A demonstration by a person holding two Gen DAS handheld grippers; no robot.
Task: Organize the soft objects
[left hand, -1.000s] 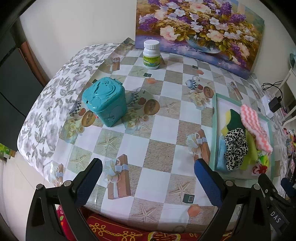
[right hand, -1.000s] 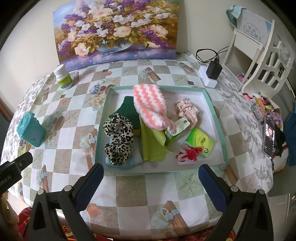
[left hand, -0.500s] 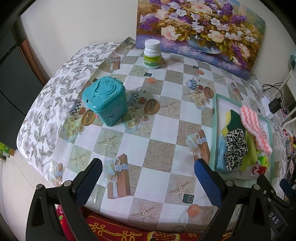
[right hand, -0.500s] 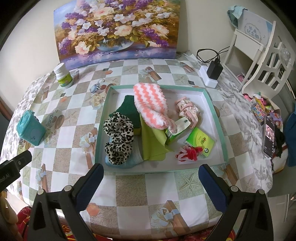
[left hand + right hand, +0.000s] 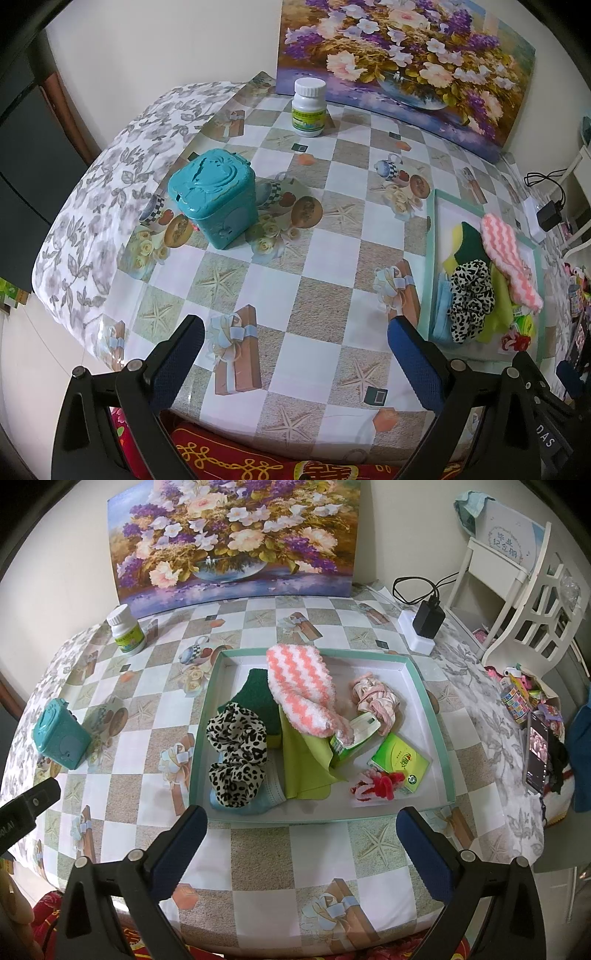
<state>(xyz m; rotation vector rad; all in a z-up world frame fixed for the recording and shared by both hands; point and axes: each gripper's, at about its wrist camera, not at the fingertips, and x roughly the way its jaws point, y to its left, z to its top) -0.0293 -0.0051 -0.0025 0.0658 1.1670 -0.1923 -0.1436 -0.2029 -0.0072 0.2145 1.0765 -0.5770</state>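
Inside tray point(image 5: 436, 716), jumbled soft items point(image 5: 301, 686).

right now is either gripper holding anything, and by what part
Nothing is held. The left gripper and the right gripper are both open, with only tablecloth between their fingers. The soft items still lie in the tray.

Counted on the tabletop point(image 5: 258, 853): one tray, nine things in it

One tray point(image 5: 432, 716) holds two scrunchies, leopard point(image 5: 236, 753) and pink point(image 5: 375, 699); one zigzag sock point(image 5: 301, 686); one green cloth point(image 5: 303, 768); one dark green sponge point(image 5: 256, 698); one blue mask point(image 5: 266, 797); two green packets point(image 5: 400, 764); one red hair tie point(image 5: 376, 784). At 9 o'clock: one teal box point(image 5: 61, 738); at 11, one bottle point(image 5: 125, 629).
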